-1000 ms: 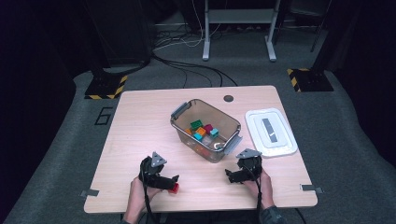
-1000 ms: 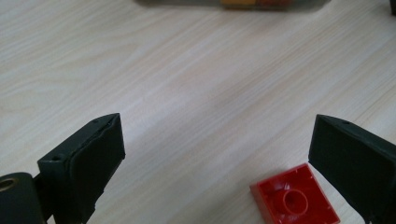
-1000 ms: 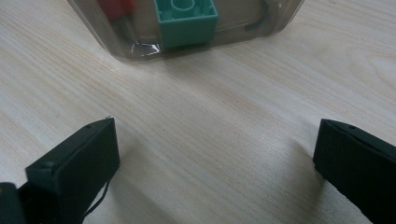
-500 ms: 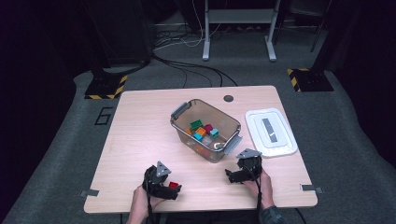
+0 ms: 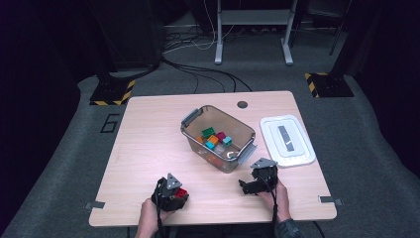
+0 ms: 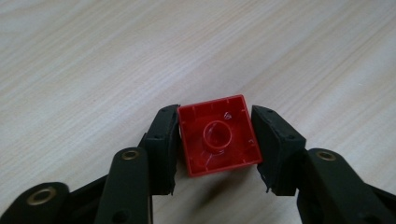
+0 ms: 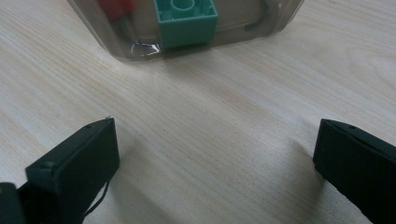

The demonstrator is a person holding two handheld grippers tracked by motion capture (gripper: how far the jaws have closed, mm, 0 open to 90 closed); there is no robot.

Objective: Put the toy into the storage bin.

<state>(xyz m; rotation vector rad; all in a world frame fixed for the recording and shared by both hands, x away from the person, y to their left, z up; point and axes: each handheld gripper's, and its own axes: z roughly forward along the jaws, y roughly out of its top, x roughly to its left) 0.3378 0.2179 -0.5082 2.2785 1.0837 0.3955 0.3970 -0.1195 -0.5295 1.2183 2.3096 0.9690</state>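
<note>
A dark room with grey carpet surrounds a light wooden table (image 5: 148, 144), and black cables run on the floor behind it. In the middle of the table stands a clear plastic bin with grey handles (image 5: 190, 119), and inside it lie small toy bricks in green, orange, teal and dark red. Just beside the bin, toward the table's right side, lies its white rectangular lid (image 5: 297, 153), flat on the wood.

Near the front edge, the left gripper (image 5: 179, 194) is held low over the table. Its jaws have just been closing, and in the left gripper view the black pads (image 6: 163, 140) press on both sides of a square red plastic brick (image 6: 218, 135). The brick shows its hollow underside with a round tube in the centre, and it sits on or just above the wood; I cannot tell which.

The right gripper (image 5: 243, 186) rests on the table close to the bin's near corner. Its jaws stand wide apart with bare wood between them, and a teal brick (image 7: 186, 18) shows through the bin wall ahead.
</note>
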